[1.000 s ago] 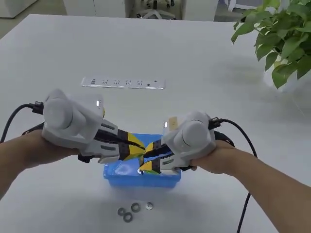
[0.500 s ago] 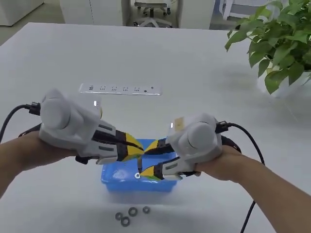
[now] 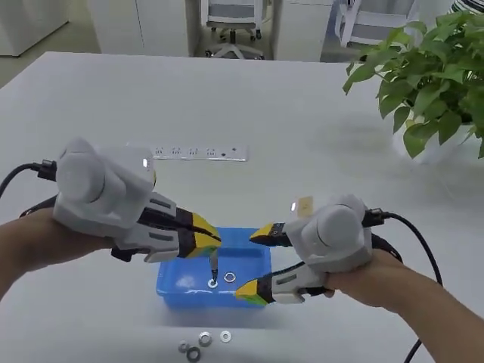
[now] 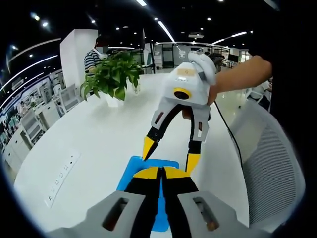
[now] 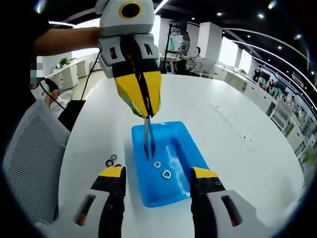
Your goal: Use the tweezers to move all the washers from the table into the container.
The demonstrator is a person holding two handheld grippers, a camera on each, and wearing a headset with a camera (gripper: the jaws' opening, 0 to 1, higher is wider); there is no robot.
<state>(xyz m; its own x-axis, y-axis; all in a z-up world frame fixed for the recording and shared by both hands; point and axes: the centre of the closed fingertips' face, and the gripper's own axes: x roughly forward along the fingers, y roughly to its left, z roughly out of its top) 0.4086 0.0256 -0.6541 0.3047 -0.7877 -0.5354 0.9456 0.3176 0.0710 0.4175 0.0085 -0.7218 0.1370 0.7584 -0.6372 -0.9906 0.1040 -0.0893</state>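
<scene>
Left tongs [image 3: 206,236] clamped on tweezers [image 3: 213,266], tips inside blue container [image 3: 172,286] at lower centre, right tongs [image 3: 248,265] spread wide, empty.

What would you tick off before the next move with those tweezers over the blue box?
1. left gripper clamped on tweezers: ok.
2. Tweezer tips empty: ok, as far as the right gripper view shows.
3. right gripper open, apart from the tweezers: ok.
4. Two dropped washers lie inside the container: ok.
5. All washers moved: not ok, loose washers lie on the table.
</scene>
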